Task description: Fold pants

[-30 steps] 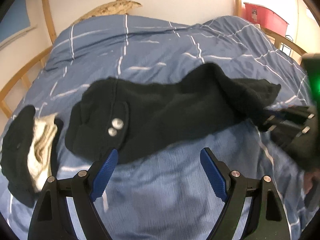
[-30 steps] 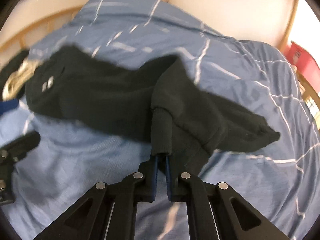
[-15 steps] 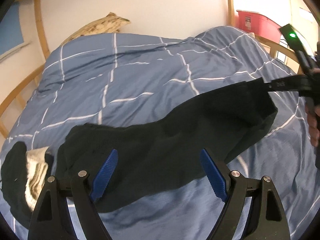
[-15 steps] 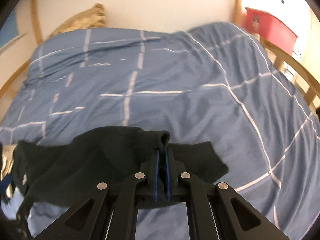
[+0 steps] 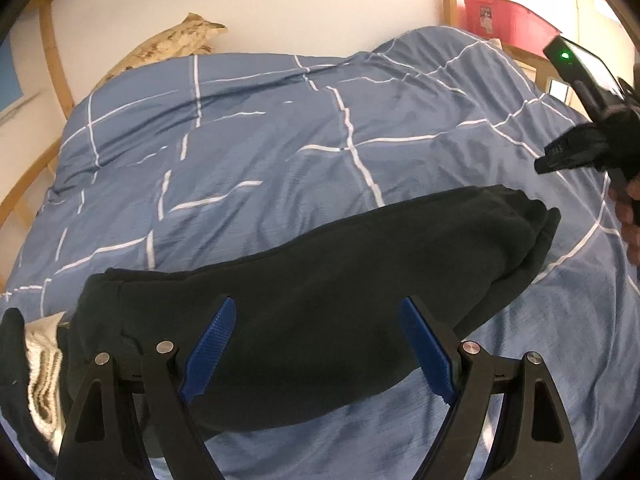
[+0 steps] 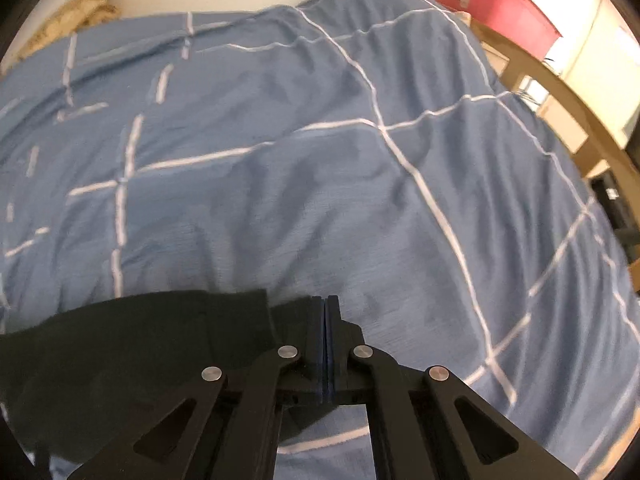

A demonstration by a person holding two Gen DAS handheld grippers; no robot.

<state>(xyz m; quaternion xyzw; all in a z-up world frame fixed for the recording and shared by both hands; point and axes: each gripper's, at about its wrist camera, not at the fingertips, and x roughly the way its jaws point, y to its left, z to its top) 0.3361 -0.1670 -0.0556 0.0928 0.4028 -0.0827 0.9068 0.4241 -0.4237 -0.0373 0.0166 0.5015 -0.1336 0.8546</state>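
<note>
The black pants (image 5: pixel 320 296) lie stretched across the blue checked duvet (image 5: pixel 280 128), waist end at the left, leg ends at the right. My left gripper (image 5: pixel 316 344) is open and empty, hovering over the middle of the pants. My right gripper (image 6: pixel 325 308) has its jaws pressed together with no cloth between them; the pants' leg end (image 6: pixel 160 344) lies just left of it. In the left wrist view the right gripper (image 5: pixel 560 156) is raised above and to the right of the leg ends.
A dark and cream knitted garment (image 5: pixel 36 364) lies at the left next to the waist. A tan pillow (image 5: pixel 176 44) is at the head of the bed. A wooden bed frame (image 6: pixel 560 104) and a red bin (image 6: pixel 496 4) stand at the right.
My right gripper pulled the leg end out to the right, straightening the pants, then let go and lifted away. The pants now lie flat. My left gripper moved closer over them.
</note>
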